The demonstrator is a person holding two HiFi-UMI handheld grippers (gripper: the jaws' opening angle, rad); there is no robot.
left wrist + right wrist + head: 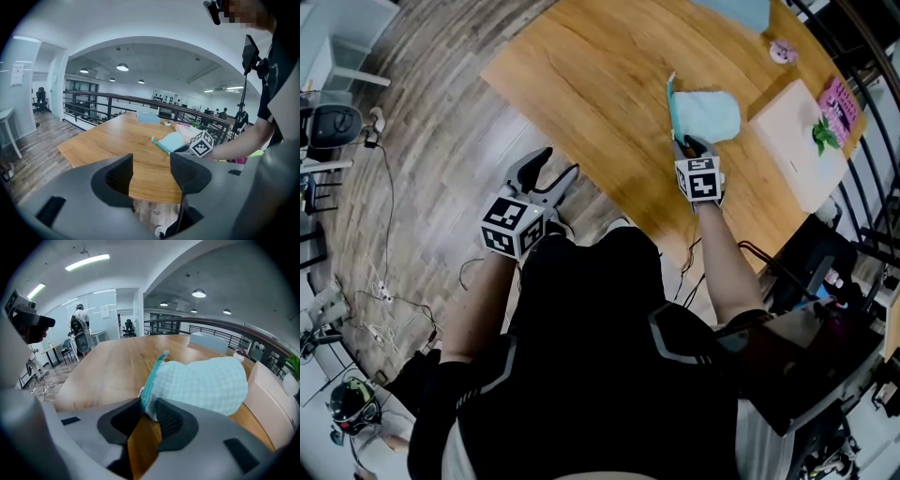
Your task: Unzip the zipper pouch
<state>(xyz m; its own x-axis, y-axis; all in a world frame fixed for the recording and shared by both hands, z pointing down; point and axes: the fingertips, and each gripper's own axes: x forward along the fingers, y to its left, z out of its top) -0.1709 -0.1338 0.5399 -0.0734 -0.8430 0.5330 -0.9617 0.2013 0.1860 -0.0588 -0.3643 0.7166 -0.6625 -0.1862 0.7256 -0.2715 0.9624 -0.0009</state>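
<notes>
My right gripper (690,146) seems to pinch the near zipper-end corner of the pale mint fabric zipper pouch (708,114), which lies on the wooden table (591,84). My left gripper (551,171) hangs with jaws apart, empty, off the table's edge.

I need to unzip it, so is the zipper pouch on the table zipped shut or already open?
Shut, as far as shows: the zipper pouch has its teal zipper running unbroken along the edge, with no gap.
</notes>
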